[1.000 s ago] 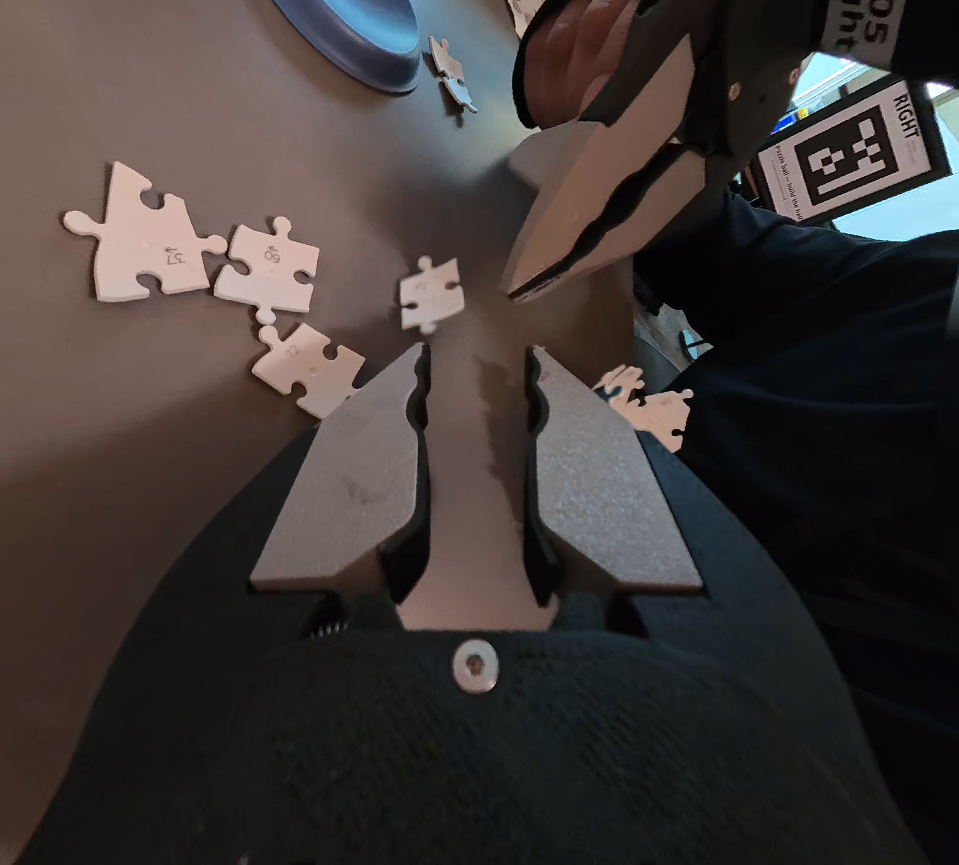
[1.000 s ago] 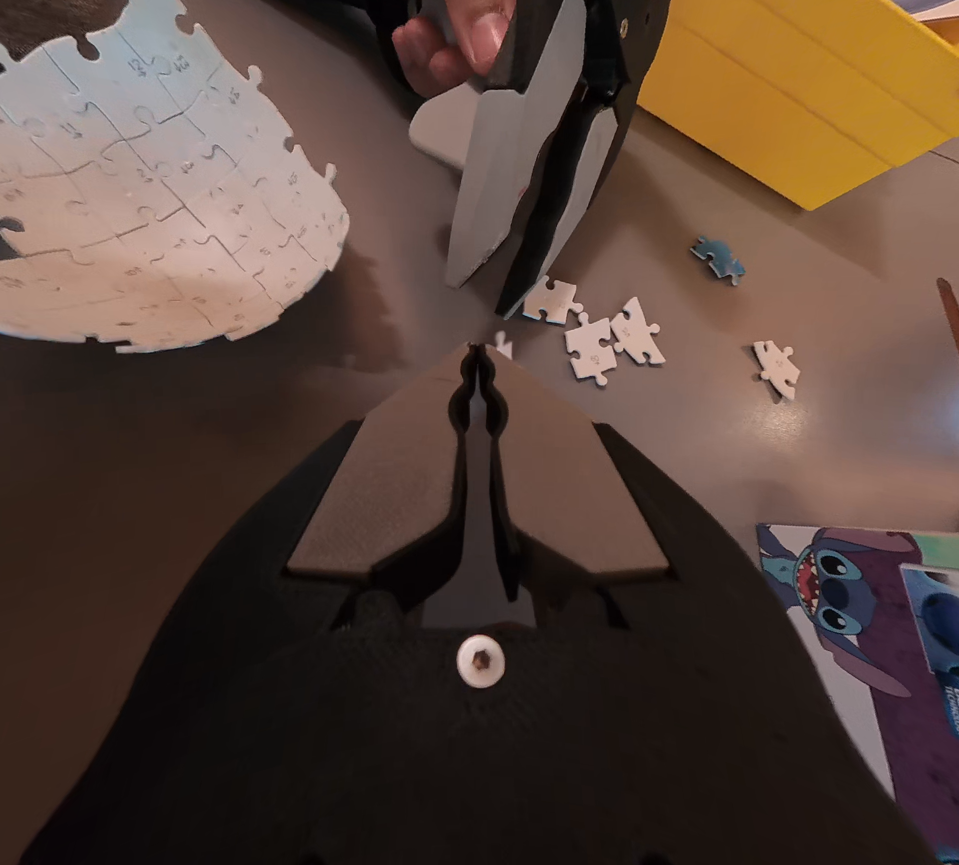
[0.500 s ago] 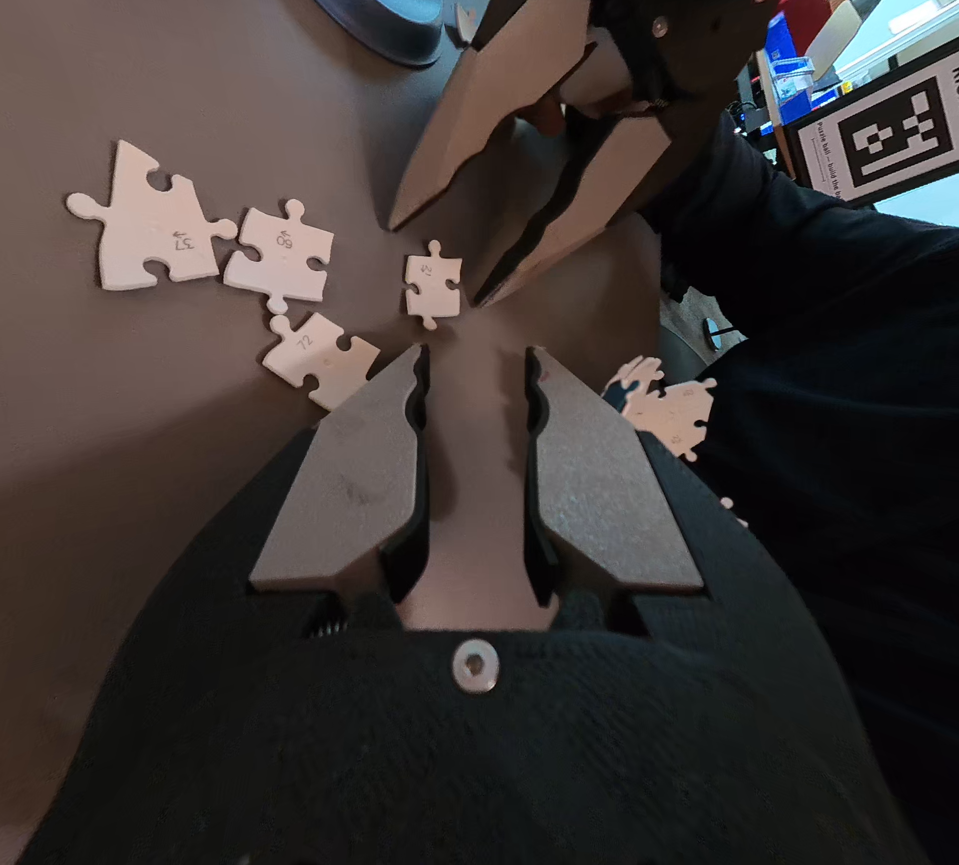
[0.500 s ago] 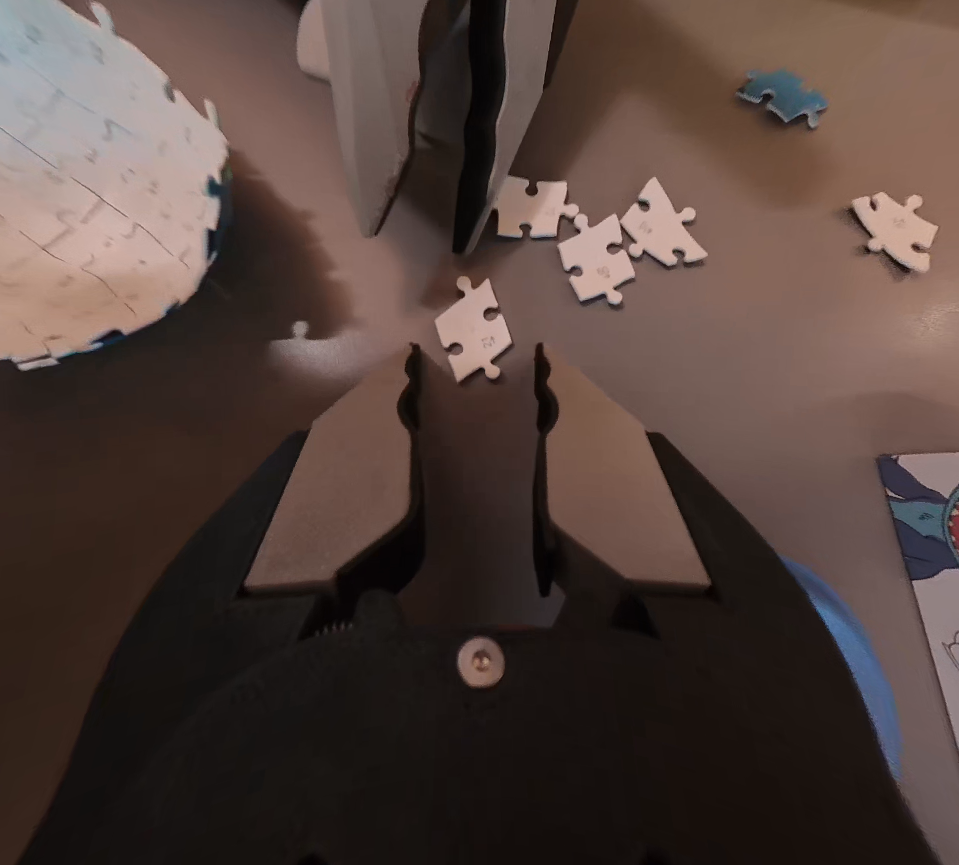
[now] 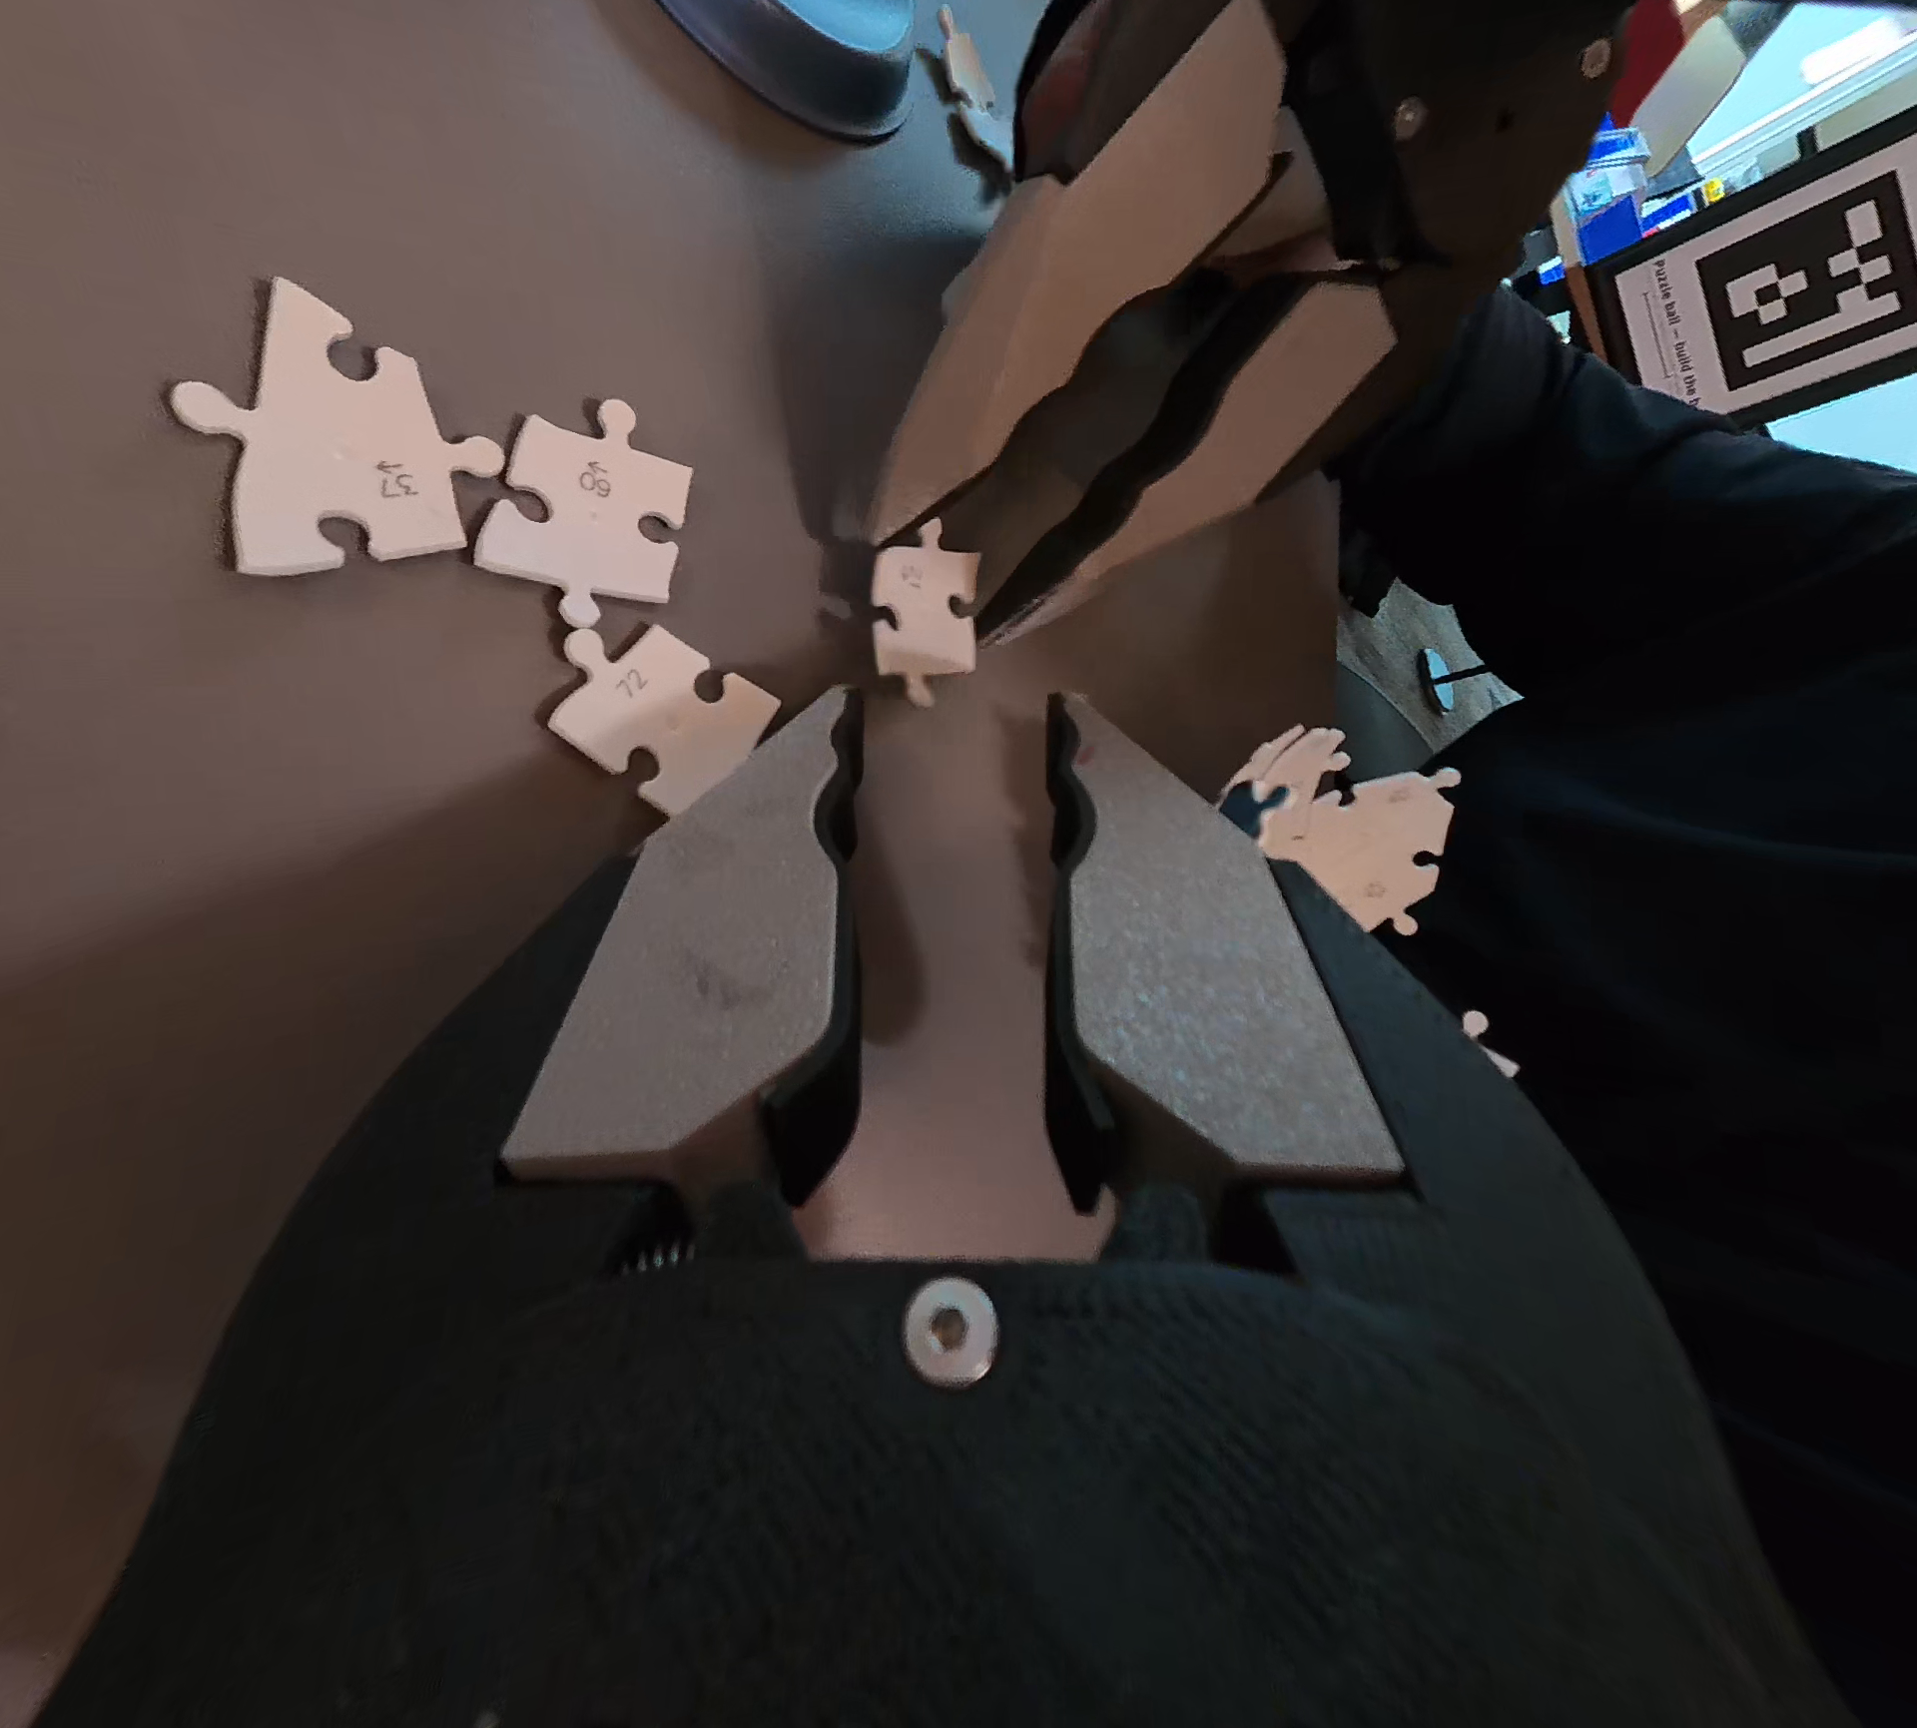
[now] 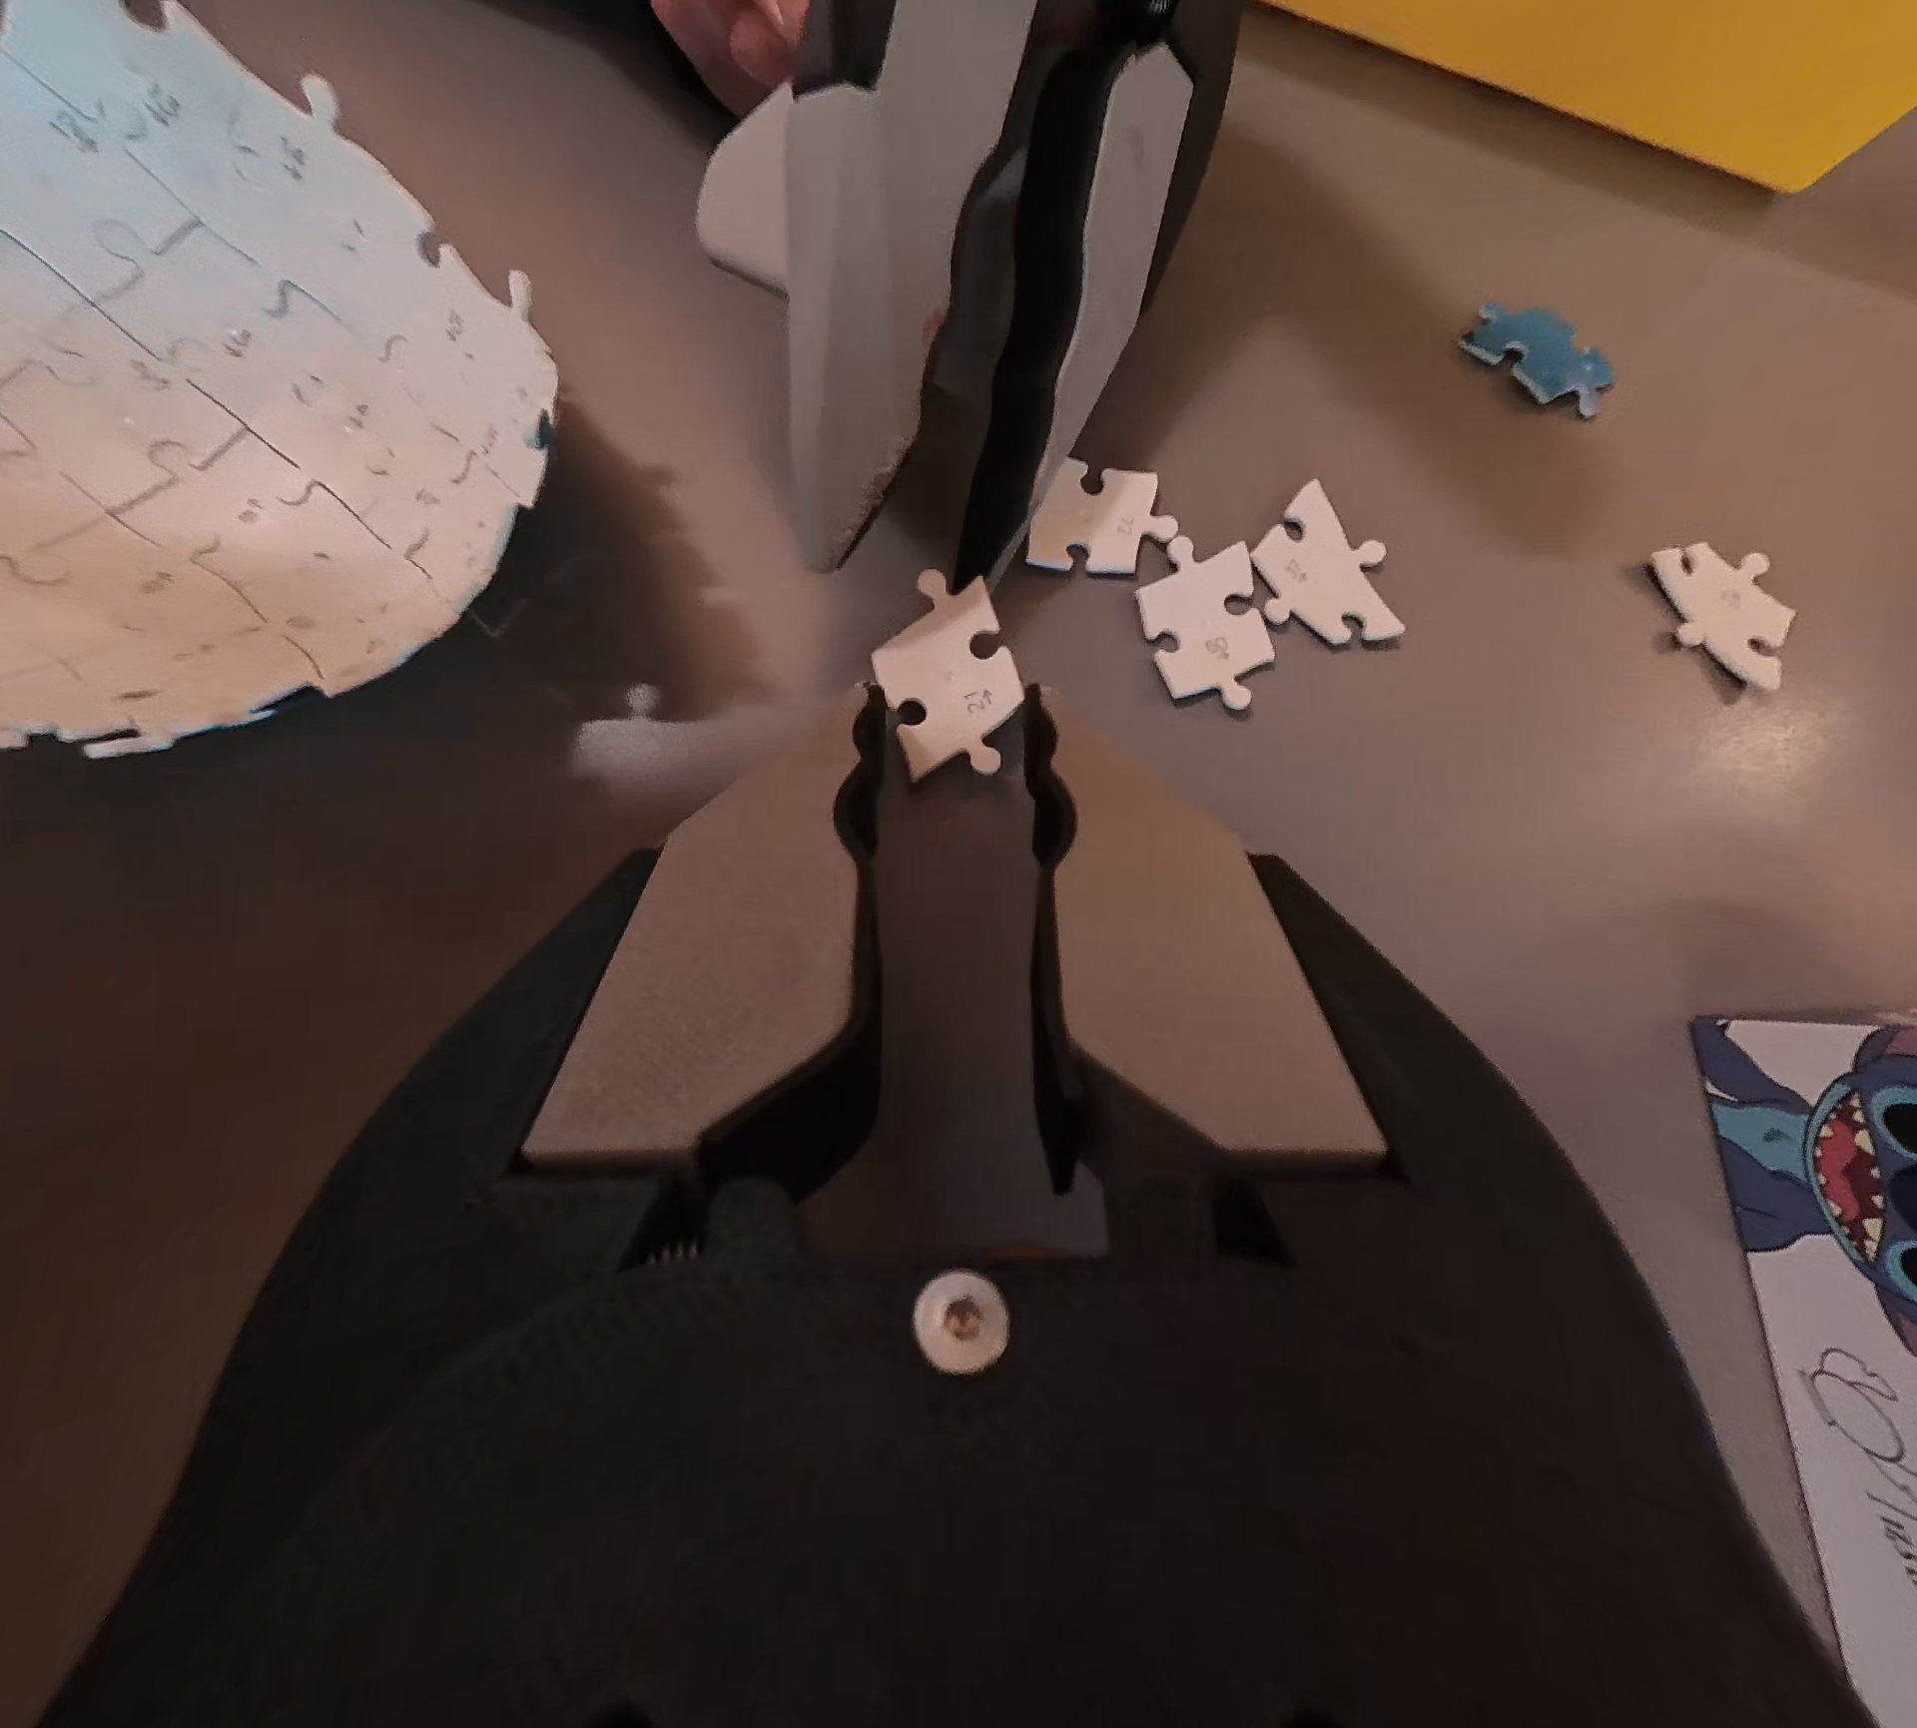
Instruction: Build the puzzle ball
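White puzzle piece (image 6: 956, 670) sits between the right gripper (image 6: 952, 701) fingertips, jaws apart and barely touching it. Left gripper (image 5: 949, 712) is spread, empty, just beside. 3 more pieces (image 6: 1209, 574) lie right; the half-built ball (image 6: 207, 434) lies left.

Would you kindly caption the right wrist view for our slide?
Open right gripper straddles a white puzzle piece on the grey table, left gripper poised opposite.
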{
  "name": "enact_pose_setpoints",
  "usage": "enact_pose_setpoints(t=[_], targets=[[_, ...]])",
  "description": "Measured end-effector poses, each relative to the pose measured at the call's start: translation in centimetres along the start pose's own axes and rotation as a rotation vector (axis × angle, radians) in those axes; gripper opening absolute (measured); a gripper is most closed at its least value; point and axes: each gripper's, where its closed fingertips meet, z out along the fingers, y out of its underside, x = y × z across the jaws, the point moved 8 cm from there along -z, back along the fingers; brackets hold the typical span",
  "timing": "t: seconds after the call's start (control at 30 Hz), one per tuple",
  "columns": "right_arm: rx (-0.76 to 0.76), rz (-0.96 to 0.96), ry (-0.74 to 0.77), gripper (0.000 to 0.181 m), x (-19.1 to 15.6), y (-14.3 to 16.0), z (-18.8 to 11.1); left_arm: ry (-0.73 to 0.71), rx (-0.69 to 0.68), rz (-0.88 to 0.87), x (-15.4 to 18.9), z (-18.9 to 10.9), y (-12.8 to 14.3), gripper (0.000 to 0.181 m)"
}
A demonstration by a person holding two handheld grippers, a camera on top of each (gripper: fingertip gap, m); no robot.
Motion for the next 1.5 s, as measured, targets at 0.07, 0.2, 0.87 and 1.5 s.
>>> enact_pose_setpoints(t=[0.07,0.2,0.87,1.5], targets=[[0.031,0.003,0.004,0.023,0.0,-0.4,-0.5,0.001,0.008,-0.003,-0.1,-0.1,-0.1,0.033],[0.094,-0.007,-0.009,0.023,-0.4,-1.3,-1.3,0.046,0.029,-0.019,0.1,-0.2,-0.3,0.034],[0.091,-0.041,0.014,0.023,-1.1,-2.2,-0.3,0.115,0.020,0.016,1.2,-0.2,-0.3,0.000],[0.526,0.465,-0.080,0.024,2.1,-4.9,-2.9,0.038,0.561,0.338,4.1,-6.1,-3.7,0.000]])
